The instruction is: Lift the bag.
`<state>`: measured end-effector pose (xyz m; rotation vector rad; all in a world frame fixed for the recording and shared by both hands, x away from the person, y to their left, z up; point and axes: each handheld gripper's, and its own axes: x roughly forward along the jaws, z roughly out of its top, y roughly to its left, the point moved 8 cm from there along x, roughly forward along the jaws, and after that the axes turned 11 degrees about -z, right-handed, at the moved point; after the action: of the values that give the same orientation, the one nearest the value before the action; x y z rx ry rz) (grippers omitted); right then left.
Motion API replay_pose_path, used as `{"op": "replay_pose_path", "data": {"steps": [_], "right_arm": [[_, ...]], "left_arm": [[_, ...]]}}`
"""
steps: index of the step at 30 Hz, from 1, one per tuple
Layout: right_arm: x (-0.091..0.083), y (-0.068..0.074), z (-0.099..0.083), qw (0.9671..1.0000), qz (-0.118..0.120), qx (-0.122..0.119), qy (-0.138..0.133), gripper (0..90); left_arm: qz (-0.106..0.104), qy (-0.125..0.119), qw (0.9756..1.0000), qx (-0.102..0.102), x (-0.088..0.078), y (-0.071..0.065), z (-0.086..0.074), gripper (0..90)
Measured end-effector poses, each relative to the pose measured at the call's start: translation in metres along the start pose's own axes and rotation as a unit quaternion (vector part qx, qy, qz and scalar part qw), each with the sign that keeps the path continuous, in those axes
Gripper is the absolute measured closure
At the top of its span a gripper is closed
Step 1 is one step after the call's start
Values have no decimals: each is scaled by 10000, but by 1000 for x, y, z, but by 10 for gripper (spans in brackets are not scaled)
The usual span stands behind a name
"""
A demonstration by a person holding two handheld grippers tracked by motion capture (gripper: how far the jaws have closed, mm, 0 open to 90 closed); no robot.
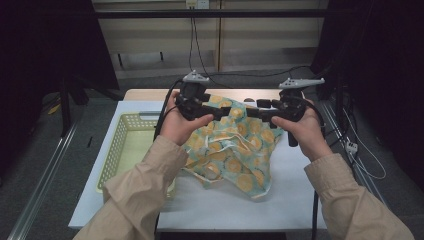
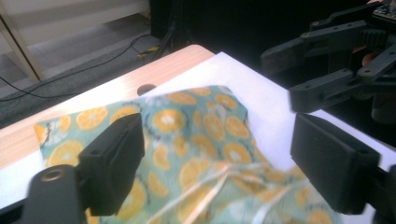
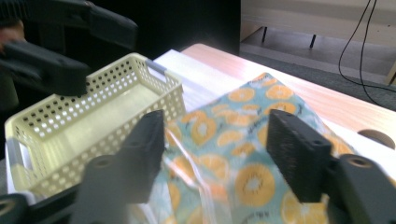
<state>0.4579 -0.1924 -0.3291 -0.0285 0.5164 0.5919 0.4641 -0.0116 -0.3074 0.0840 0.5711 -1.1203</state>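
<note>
Between the two hands in the high view, the left hand-held gripper (image 1: 220, 111) and the right hand-held gripper (image 1: 252, 111) pointed inward at each other, tips near and apart, above the far part of a patterned cloth (image 1: 235, 155). Both stood released, with a clear gap between the jaws and nothing pinched. In the left gripper view, the left hand-held gripper (image 2: 215, 163) had the cloth (image 2: 196, 140) lying below and beyond its parted jaws, and the right hand-held gripper (image 2: 299, 70) showed farther off at upper right. In the right gripper view, the right hand-held gripper (image 3: 215, 154) likewise looked down on the cloth (image 3: 247, 140), untouched by either pad.

The cloth, teal with orange slices printed on it, lay crumpled on a white sheet (image 1: 280, 200) covering most of the worktop (image 1: 150, 94), whose wooden far edge stayed bare. A thin pale cord (image 1: 225, 145) ran across its folds. Just beside the cloth's left edge stood a pale yellow perforated basket (image 1: 117, 145), with the left sleeve (image 1: 140, 190) crossing over its near corner. Cables trailed over the grey floor (image 1: 250, 80) beyond the worktop.
</note>
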Motion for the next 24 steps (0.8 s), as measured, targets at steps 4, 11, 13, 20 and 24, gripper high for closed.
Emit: {"op": "replay_pose_path", "data": {"steps": [4, 11, 13, 20, 24], "right_arm": [[-6, 1, -21, 9999, -41, -115, 75, 304], [-20, -3, -60, 9998, -126, -134, 76, 268], [-22, -4, -74, 9996, -143, -201, 152, 263], [-30, -5, -111, 9992, -194, -254, 236, 250], [-34, -3, -128, 9989, -225, -282, 290, 250]], "left_arm": [[24, -64, 10000, -35, -16, 3, -24, 138], [58, -56, 9999, -71, -35, 6, -72, 106], [11, 3, 10000, -21, -39, 5, -86, 105], [-27, 5, 10000, -60, -54, 1, -124, 100], [-23, 1, 9999, -133, -62, -2, -140, 96]]}}
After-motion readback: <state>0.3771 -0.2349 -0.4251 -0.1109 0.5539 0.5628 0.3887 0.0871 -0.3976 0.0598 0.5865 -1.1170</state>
